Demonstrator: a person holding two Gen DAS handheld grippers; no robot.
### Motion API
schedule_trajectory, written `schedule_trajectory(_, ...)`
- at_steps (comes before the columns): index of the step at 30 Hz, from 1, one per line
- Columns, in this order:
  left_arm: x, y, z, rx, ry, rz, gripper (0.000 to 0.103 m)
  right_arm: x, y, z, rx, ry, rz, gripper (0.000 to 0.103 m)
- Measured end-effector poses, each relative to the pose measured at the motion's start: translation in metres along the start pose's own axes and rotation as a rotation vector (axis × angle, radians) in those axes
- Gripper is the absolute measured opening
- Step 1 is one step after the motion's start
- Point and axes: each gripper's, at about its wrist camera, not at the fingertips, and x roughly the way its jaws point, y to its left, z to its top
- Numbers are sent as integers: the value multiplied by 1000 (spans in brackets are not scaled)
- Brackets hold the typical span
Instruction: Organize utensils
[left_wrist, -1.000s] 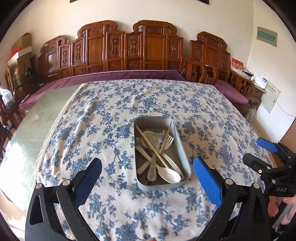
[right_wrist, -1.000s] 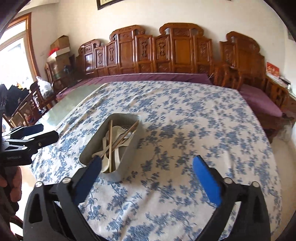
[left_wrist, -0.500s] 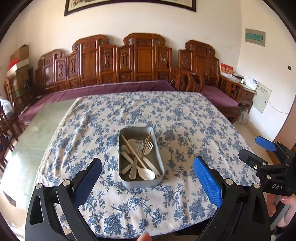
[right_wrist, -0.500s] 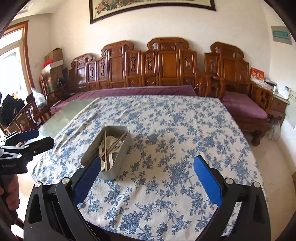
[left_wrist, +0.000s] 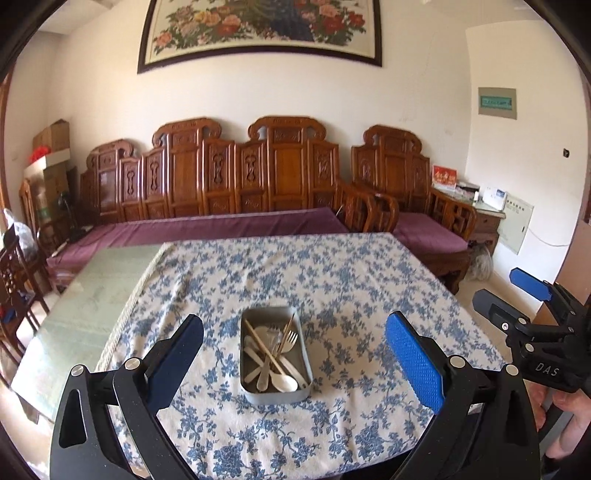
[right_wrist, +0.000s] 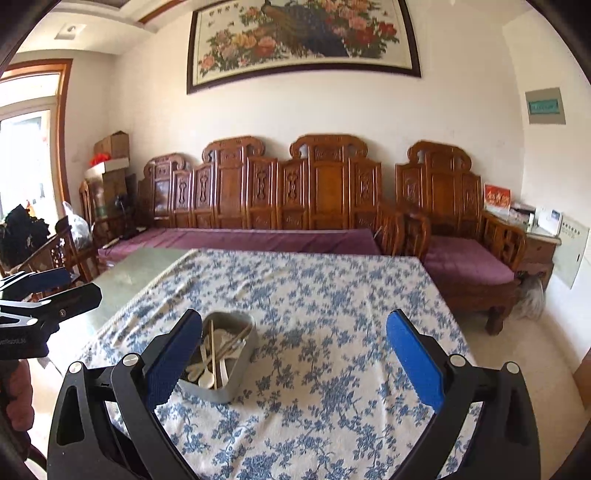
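Observation:
A grey metal tray (left_wrist: 275, 398) sits on the flowered tablecloth near the table's front edge. It holds wooden chopsticks (left_wrist: 263, 346), a pale fork (left_wrist: 290, 338) and a white spoon (left_wrist: 285, 384), with more pale utensils beneath them. My left gripper (left_wrist: 293, 320) hangs open and empty, held back from the tray and above the table's edge. In the right wrist view the tray (right_wrist: 231, 391) lies low on the left, partly behind the left finger (right_wrist: 173, 362). My right gripper (right_wrist: 293, 317) is open and empty too. Each gripper shows in the other's view, the right gripper (left_wrist: 498, 286) and the left gripper (right_wrist: 83, 283).
The blue-flowered cloth (left_wrist: 332, 280) covers most of the table; a bare greenish strip (left_wrist: 92, 295) runs along the left side. A carved wooden bench with a purple cushion (left_wrist: 221, 225) stands behind, an armchair (right_wrist: 465, 266) at right, chairs (left_wrist: 14, 266) at left. A hand (left_wrist: 569, 417) grips the right handle.
Both grippers have drawn back from the table and tilted up. The tray now looks smaller and farther off, and the wall painting has come into view. Both stayed open.

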Motion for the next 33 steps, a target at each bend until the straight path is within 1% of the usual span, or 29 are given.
schedule_trajectory(6, -17, -4, 5, 4, -38, 9, 95, -19, 1, 8, 5, -45, 0, 100)
schedule_trajectory(16, -20, -3, 5, -8, -52, 25, 95, -31, 3, 14, 13, -71, -3, 100)
schedule_trajectory(33, -17, -2, 4, -10, -57, 38, 95, -23, 4, 9, 15, -56, -4, 101)
